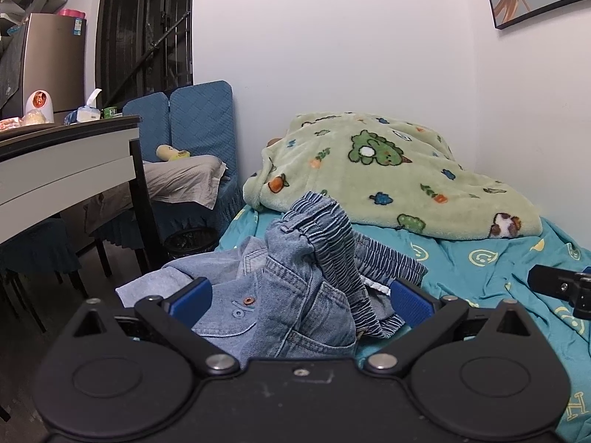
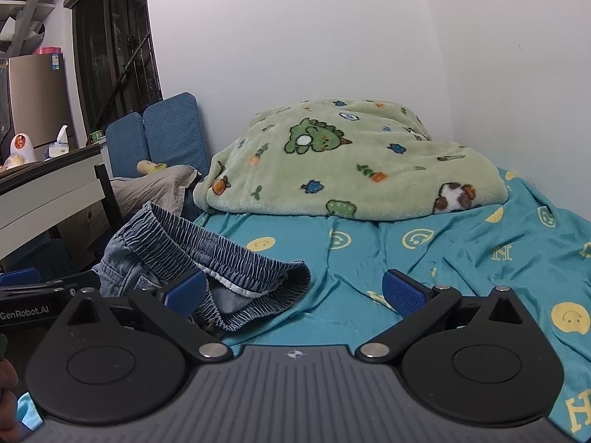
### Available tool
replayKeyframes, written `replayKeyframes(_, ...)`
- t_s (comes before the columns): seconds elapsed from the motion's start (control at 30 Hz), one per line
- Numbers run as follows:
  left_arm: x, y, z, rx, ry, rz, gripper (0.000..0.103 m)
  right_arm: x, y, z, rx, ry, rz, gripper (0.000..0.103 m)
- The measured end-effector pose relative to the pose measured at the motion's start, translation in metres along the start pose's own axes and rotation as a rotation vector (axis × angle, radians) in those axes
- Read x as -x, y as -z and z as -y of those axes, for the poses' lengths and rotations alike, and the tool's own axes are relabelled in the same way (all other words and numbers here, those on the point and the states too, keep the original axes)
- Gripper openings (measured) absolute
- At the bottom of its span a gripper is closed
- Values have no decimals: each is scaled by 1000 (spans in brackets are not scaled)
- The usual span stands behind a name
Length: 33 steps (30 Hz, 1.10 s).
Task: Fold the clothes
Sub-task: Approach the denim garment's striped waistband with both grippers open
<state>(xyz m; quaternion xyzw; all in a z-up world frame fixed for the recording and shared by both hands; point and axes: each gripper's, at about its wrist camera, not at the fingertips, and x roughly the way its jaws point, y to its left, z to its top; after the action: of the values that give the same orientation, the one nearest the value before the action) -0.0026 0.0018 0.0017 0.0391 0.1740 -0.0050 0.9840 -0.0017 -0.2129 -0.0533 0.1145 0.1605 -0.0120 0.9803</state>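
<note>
Both claws spread wide, gripping nothing. Left claw [image 1: 301, 297]: jeans [image 1: 314, 280] bunched up right between the pads, waistband standing up just ahead; light denim shirt [image 1: 221, 310] w/ copper snap under and to its left pad. Right claw [image 2: 293, 293]: waistband loop of jeans [image 2: 229, 258] at its left pad, bare sheet [image 2: 424, 258] ahead and to the right. Other claw's body showing at far left edge in right view, far right in left view. Clothes lying at near-left edge of bed, beside table [image 1: 66, 162]. Fold not begun, by the look.

Risks, as judged:
- Closing left claw here likely pinches shirt + jeans together, since layers overlap btwn pads. Would drag both.
- Elastic waistband bulky and springy; shallow bite could slip off the ribbing.
- Pile sits near mattress edge; a pull leftward could tip it to floor.
- Sheet loose and wrinkled; low grab may catch it too.

Materials: jeans = stiff washed denim, gathered ribbed elastic at waist, white tag inside. Shirt = thinner, softer chambray, flat. Sheet = thin teal cotton, smiley print. Fleece blanket [image 2: 351, 162] well ahead, plush, green, heaped in a mound.
</note>
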Motion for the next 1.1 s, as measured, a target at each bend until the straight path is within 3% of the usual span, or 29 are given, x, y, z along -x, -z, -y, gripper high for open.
replayKeyframes(0.67, -1, 1, 3, -1, 21, -5, 103, -3, 0, 2, -3, -12, -14, 103)
replayKeyframes(0.87, 1, 2, 3, -9, 53, 5, 103, -3, 0, 3, -2, -3, -12, 103)
replayKeyframes(0.9, 1, 2, 4, -25, 111, 11, 103, -3, 1, 3, -3, -3, -13, 103)
replayKeyframes(1.1, -2, 1, 3, -17, 126, 6, 103, -4, 0, 4, -4, -10, -18, 103)
